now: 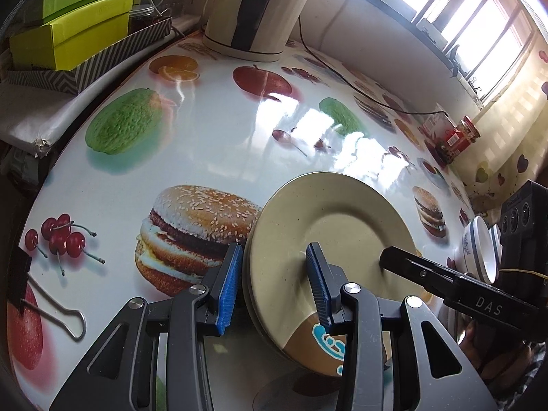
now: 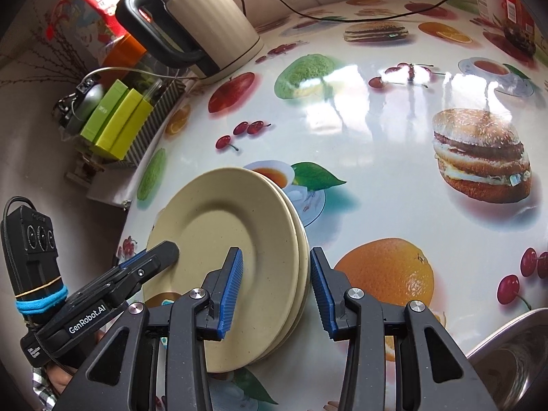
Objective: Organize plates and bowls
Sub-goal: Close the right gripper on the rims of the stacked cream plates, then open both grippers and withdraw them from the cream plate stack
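My counter (image 1: 212, 130), covered in a glossy cloth printed with burgers, oranges, cherries and apples, fills both wrist views under window glare. At its far edge stands a cream kettle (image 2: 209, 24) with a black handle, its cord trailing across the cloth. Beside the kettle a striped tray holds green boxes (image 1: 72, 30). A red packet (image 1: 455, 138) sits near the window side, and the rim of a steel sink (image 2: 513, 352) shows at the lower right of the right view.

Between my two tools is a stack of beige plates (image 2: 236, 257), tilted up on edge above the counter. My left hand-held gripper (image 1: 274, 284) pinches one side of the stack, one blue pad on the underside, the other on the top plate's face. My right hand-held gripper (image 2: 275, 291) pinches the opposite rim the same way, one pad on the face, one behind the stack. Each tool shows in the other's view as a black finger lying on the top plate.

A white bowl (image 1: 481, 250) with a blue rim stands on edge at the right of the left view. A binder clip (image 1: 48, 294) lies on the cloth at the left.
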A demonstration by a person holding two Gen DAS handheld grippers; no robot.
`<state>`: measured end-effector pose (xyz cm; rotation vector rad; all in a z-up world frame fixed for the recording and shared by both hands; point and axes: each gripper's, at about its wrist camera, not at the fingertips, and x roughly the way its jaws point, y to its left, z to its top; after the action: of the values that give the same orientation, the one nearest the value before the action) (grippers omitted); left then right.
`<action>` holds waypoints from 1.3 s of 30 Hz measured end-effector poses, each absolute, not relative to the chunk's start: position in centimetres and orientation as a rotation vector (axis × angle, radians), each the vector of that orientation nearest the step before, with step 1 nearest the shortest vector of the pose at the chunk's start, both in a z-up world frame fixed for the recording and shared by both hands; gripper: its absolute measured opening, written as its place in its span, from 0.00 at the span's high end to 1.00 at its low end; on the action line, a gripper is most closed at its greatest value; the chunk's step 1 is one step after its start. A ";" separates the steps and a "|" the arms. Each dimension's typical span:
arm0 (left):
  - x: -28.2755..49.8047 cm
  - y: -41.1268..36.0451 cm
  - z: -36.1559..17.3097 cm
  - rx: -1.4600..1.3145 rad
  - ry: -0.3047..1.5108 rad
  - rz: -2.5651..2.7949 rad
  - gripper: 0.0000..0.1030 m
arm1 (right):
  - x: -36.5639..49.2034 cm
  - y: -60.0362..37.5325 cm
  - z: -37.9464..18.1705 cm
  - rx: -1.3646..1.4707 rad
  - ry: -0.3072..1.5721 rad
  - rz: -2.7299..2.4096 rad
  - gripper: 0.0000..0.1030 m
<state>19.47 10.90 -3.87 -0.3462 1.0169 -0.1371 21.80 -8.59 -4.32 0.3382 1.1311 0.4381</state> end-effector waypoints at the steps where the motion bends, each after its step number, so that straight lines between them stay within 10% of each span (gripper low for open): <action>1: 19.8 10.9 -3.8 -0.344 1.018 -0.137 0.62 | 22.0 -8.7 -4.3 0.341 1.130 0.434 0.62; 32: 21.4 8.8 -3.1 -0.221 0.999 -0.123 0.62 | 23.1 -9.4 -3.8 0.332 1.087 0.364 0.61; 39: 20.3 8.5 -1.9 -0.199 0.965 -0.102 0.61 | 22.2 -9.4 -3.1 0.308 1.066 0.355 0.46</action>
<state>20.26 8.53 -1.88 -0.1990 0.9654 -0.1023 22.17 -9.36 -3.13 0.3085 1.0658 0.3548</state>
